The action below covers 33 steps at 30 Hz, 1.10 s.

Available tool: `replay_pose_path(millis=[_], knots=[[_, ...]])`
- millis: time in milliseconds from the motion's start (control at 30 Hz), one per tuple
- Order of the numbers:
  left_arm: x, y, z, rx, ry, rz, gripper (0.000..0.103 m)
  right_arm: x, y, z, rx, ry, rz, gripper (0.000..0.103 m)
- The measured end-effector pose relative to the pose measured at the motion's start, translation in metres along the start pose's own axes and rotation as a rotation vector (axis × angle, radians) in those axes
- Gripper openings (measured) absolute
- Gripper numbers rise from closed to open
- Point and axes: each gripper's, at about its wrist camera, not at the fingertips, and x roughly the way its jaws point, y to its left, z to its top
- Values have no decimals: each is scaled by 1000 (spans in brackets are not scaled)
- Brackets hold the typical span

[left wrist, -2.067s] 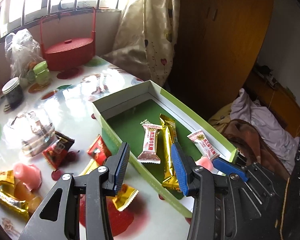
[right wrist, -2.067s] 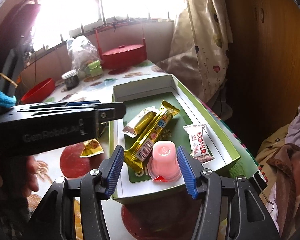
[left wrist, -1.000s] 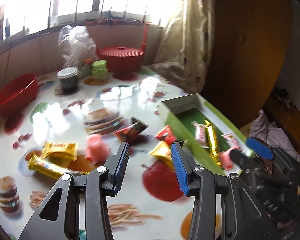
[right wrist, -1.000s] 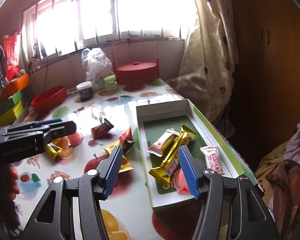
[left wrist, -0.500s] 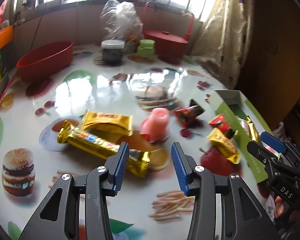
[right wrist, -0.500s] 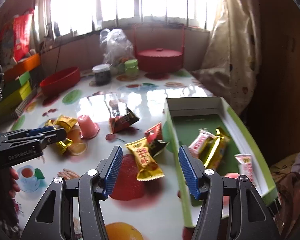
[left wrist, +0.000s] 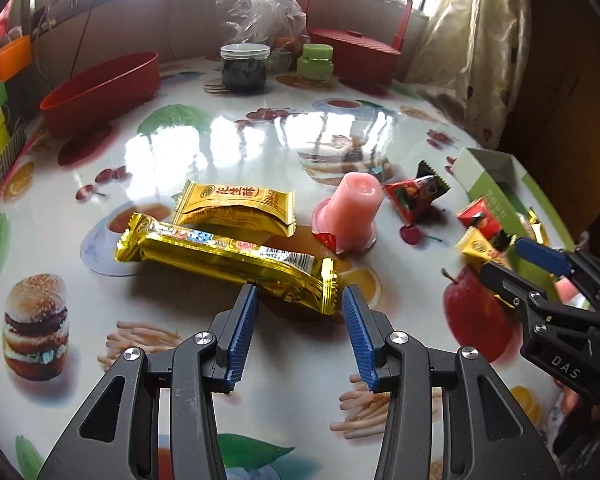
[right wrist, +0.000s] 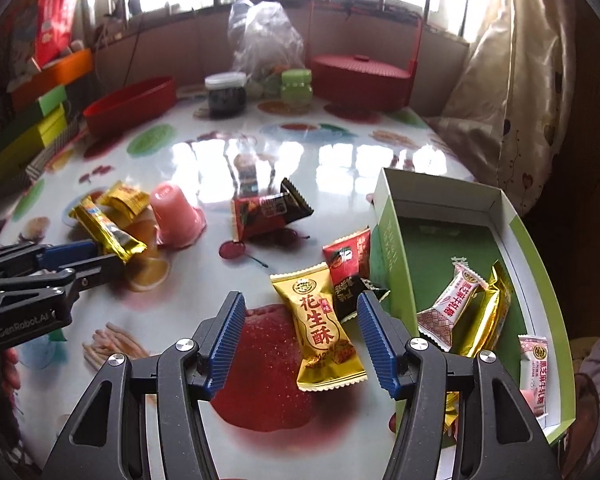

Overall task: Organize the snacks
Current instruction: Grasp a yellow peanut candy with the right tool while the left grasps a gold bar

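My left gripper (left wrist: 300, 330) is open and empty, its fingers around the near end of a long gold snack bar (left wrist: 224, 254). A gold pastry packet (left wrist: 234, 208) and a pink jelly cup (left wrist: 352, 210) lie just beyond. My right gripper (right wrist: 300, 340) is open and empty, with a gold pastry packet (right wrist: 322, 330) lying between its fingers. Red wrapped snacks (right wrist: 346, 258) lie beside the green and white box (right wrist: 396, 240), which holds white nougat packets (right wrist: 450, 306) and a gold bar (right wrist: 484, 316).
A red bowl (left wrist: 100, 92), a dark jar (left wrist: 244, 68), a green jar (left wrist: 316, 62), a plastic bag (left wrist: 260, 12) and a red lidded basket (left wrist: 360, 54) stand at the table's far side. A curtain (right wrist: 500, 80) hangs on the right.
My left gripper has swung left from the box and come down close to the long gold bar. My right gripper has left the box and moved over the gold packet.
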Motion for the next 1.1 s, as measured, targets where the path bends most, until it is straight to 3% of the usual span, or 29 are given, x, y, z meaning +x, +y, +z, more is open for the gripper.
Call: replay_pose_path(millis=[233, 667, 800, 1100], knots=[[2, 6, -3, -10, 19, 42, 45, 16, 5, -1, -14, 60, 23, 58], [-18, 58, -20, -83, 12, 148, 45, 12, 21, -10, 3, 63, 159, 58], [-24, 73, -26, -106, 9, 175, 45, 8, 12, -9, 51, 41, 151, 58], [-36, 84, -17, -154, -56, 111, 45, 18, 8, -7, 108, 65, 137, 58]])
